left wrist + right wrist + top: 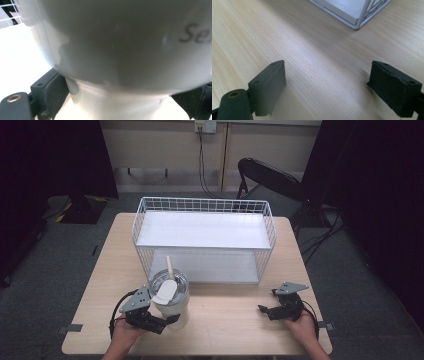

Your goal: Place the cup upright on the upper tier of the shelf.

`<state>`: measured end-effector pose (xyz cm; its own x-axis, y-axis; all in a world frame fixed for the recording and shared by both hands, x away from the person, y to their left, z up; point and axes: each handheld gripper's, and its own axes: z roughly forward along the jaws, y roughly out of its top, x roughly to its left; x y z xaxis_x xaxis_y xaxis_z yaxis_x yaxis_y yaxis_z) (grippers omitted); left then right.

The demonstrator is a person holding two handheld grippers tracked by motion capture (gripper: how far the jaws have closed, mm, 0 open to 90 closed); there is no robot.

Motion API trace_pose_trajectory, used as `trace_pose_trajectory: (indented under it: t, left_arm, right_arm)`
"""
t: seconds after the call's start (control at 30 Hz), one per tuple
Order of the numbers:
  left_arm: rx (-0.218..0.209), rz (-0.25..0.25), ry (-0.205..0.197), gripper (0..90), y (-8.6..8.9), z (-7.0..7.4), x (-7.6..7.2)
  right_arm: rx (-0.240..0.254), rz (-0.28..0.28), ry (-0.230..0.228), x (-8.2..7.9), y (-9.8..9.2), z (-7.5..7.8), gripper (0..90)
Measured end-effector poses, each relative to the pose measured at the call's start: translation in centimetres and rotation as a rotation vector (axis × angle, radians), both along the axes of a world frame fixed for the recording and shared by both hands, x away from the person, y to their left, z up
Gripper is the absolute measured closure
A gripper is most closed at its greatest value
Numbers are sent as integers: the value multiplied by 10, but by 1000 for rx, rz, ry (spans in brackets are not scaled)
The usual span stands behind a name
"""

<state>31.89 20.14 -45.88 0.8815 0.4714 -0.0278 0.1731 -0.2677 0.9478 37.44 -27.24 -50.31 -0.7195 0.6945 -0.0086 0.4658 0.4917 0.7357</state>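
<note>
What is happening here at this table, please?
A person holds a gripper in each hand at a wooden table. The left gripper has its jaws around the base of a white tumbler with a lid and a straw, in front of a white wire rack. The right gripper is open above bare table, holding nothing.

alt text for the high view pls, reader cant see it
A person's left gripper clamps the base of a white lidded cup with a straw, standing on a light wooden table. The right gripper rests open on the table, holding nothing. Behind the cup stands a white two-tier wire rack.
</note>
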Motion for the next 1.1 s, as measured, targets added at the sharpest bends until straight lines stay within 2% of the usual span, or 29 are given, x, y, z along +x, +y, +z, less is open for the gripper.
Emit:
trace_pose_trajectory:
  t: [0.17, 0.5, 0.73, 0.9, 1.1]
  left_arm:
    - [-13, 0, -27, 92, 1, -2, 0]
    - [-53, 4, -16, 92, 2, -5, 0]
    - [-50, -16, -30, 92, -1, -3, 0]
    - [-89, -18, -30, 92, -1, 1, -2]
    - [-70, -7, -21, 93, 2, -1, -1]
  right_arm:
    - [0, 0, 0, 0, 0, 0, 135]
    - [0, 0, 0, 0, 0, 0, 135]
    - [0, 0, 0, 0, 0, 0, 135]
    - [0, 0, 0, 0, 0, 0, 135]
    - [0, 0, 0, 0, 0, 0, 135]
